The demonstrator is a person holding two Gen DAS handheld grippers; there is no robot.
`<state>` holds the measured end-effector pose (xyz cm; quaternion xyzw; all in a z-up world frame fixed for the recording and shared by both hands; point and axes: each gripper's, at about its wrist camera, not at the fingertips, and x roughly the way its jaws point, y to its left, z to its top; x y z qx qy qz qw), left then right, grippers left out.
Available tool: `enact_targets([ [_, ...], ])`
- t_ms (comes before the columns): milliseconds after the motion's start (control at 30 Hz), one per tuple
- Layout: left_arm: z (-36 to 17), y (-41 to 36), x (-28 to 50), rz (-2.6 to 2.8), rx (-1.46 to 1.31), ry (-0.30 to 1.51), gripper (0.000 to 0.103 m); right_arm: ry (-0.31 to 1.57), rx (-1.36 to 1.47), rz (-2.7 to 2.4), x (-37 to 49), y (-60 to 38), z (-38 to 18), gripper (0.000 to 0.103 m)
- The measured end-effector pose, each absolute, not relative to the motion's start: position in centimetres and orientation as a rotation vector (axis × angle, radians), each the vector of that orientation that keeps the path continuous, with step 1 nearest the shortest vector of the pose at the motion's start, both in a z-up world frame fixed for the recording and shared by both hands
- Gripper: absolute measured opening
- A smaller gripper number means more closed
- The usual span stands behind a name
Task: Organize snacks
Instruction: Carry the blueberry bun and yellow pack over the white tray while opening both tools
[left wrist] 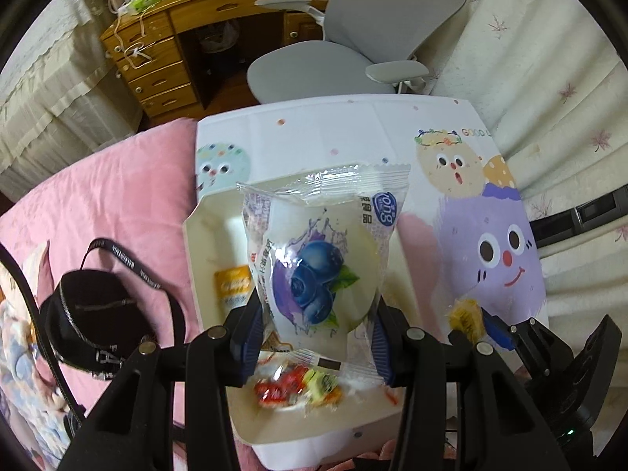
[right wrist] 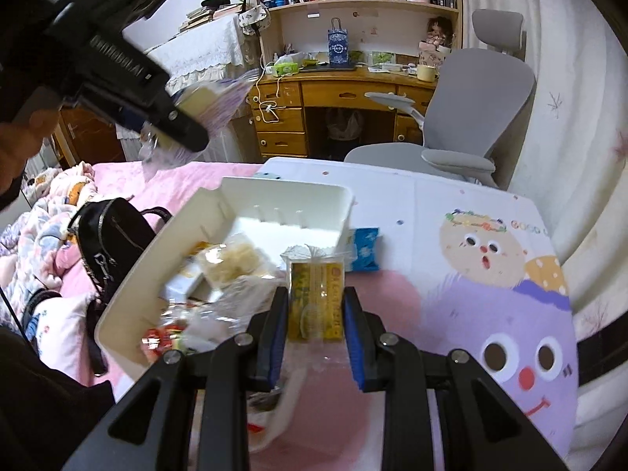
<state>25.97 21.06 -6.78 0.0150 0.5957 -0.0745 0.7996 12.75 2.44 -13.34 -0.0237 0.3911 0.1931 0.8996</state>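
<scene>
L gripper (left wrist: 316, 339) gripping blueberry pack (left wrist: 320, 259), R gripper (right wrist: 314, 337) gripping yellow pack (right wrist: 316, 302), above bin (right wrist: 165, 251)

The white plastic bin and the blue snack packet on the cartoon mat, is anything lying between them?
Nothing: in the right wrist view the blue snack packet lies right against the white plastic bin's outer wall.

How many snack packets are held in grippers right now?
2. The blueberry packet is clamped in the left gripper above the white bin; the yellow packet is in the right gripper over the table.
</scene>
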Motion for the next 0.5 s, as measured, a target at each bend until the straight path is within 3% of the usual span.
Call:
enact_targets([
  [500, -12.0, 25.8, 18.1, -0.133, -0.011, 1.37, 0.046, 0.883, 0.129, 0.443, 9.1, 5.6, -14.2, 0.027],
])
